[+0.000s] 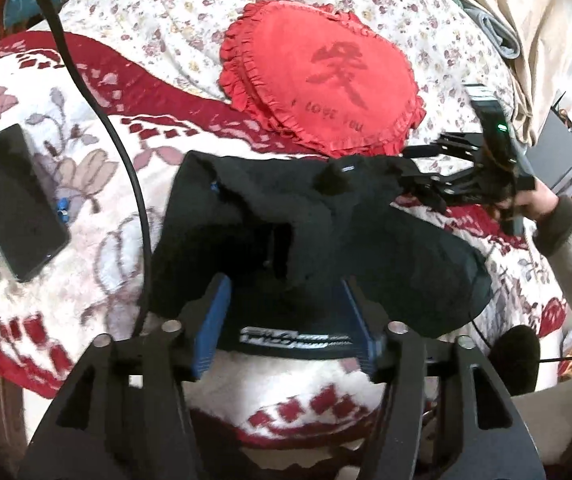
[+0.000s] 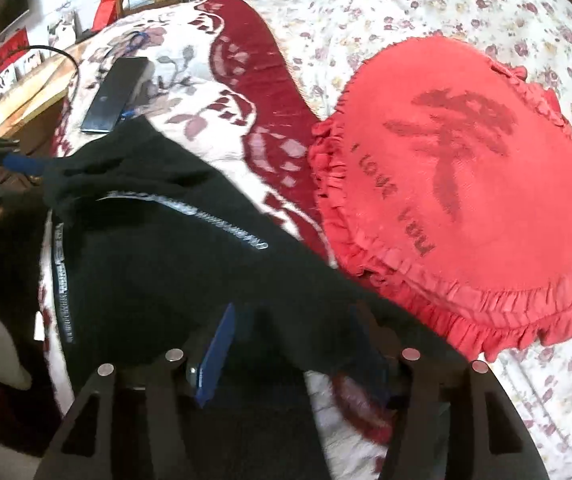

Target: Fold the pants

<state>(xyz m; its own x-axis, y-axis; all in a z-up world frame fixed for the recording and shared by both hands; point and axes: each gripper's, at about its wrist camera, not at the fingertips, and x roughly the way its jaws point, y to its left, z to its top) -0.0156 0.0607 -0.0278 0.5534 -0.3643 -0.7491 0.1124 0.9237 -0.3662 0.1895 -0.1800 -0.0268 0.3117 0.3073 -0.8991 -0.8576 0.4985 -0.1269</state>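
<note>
The black pants (image 1: 326,240) lie bunched on a red-and-white floral blanket (image 1: 86,184); a white printed stripe shows on them. My left gripper (image 1: 286,292) has its blue fingers (image 1: 214,320) wide apart over the near edge of the pants. In the right wrist view the pants (image 2: 158,256) stretch diagonally and drape over my right gripper (image 2: 290,320), whose blue fingers (image 2: 218,356) stand apart with cloth between them. The right gripper also shows in the left wrist view (image 1: 426,188), at the far right end of the pants, held by a hand.
A red heart-shaped ruffled cushion (image 1: 326,88) lies just behind the pants, also in the right wrist view (image 2: 466,200). A black phone (image 1: 18,200) rests on the blanket at left. A black cable (image 1: 126,160) runs down the left. A floral sheet (image 1: 166,12) covers the back.
</note>
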